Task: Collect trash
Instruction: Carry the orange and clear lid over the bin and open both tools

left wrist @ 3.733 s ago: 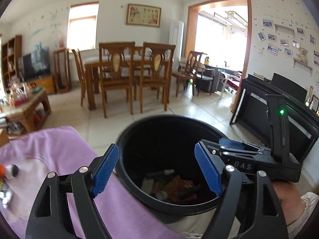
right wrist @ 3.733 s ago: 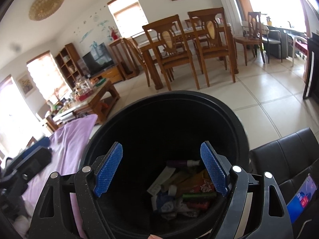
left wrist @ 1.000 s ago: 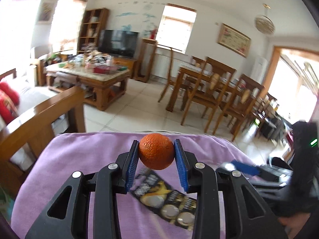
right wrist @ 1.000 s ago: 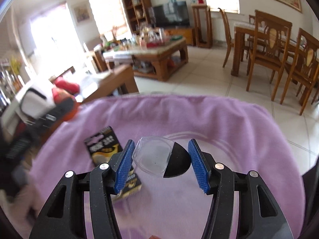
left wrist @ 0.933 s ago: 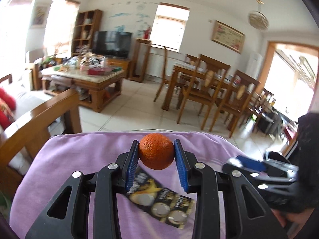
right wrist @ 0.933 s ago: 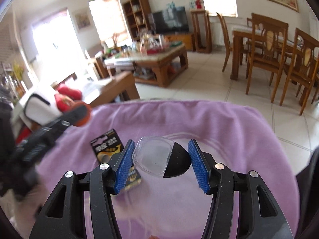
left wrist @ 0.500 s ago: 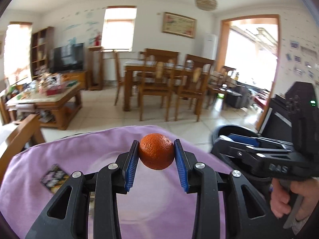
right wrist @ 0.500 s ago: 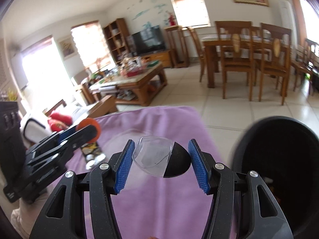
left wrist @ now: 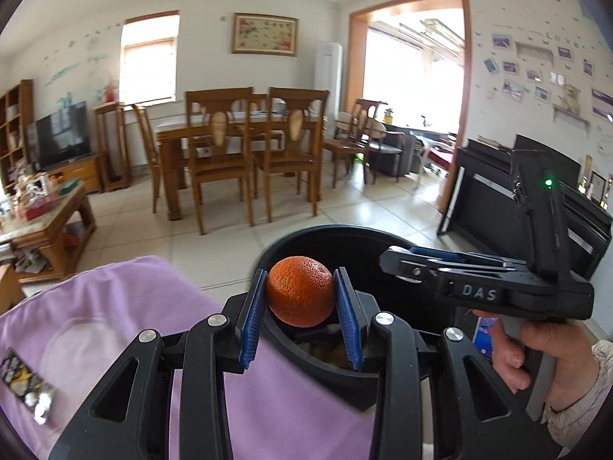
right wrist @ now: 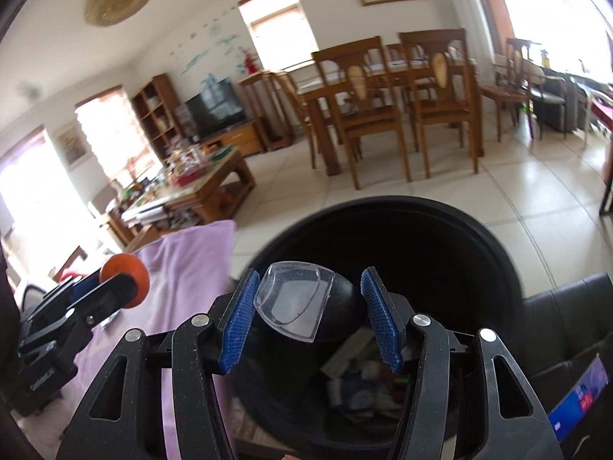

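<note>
Left gripper is clamping an orange; right gripper is pinching a clear-lidded black container, both hanging over the black trash bin.

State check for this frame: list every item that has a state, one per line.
left gripper: shut on the orange, over the bin's rim
right gripper: shut on the clear-and-black plastic container, over the bin
black bin: open, trash at the bottom
battery pack: lying on the purple cloth

One orange, one clear plastic container, one black bin, one battery pack.
</note>
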Available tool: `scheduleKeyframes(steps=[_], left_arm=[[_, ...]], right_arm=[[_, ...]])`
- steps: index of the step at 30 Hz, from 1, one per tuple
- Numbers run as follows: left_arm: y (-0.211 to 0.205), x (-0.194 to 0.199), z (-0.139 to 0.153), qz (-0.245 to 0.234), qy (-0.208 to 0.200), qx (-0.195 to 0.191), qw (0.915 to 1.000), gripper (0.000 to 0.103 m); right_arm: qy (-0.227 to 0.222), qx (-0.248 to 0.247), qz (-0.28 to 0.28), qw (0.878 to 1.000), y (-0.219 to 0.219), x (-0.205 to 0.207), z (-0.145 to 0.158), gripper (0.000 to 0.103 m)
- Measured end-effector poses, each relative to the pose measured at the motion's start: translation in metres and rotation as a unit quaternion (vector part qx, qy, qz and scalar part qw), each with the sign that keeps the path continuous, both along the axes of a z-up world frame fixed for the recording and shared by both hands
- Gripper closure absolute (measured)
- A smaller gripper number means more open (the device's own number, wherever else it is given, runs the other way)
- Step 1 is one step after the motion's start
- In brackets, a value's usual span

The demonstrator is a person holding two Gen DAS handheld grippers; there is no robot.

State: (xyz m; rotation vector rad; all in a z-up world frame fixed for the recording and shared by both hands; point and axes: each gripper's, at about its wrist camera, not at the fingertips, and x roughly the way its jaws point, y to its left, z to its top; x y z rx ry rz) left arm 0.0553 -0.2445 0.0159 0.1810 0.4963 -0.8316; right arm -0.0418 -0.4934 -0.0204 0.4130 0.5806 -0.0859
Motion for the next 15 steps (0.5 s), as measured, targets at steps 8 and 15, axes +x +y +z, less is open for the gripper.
scheduleKeyframes(steps=[8,15], left_arm=[[-0.057,-0.005,-0.012,-0.027,0.006,0.019,0.9994,0.068],[-0.077,-0.004,-0.019,-0.033,0.013,0.027,0.9990,0.067]], right_arm=[[0.006,0.028,-0.031,0.999,-0.047,-0.018,-0.023,0.047],[0.006,0.039,-0.043,0.998,-0.068,-0.025,-0.032,0.047]])
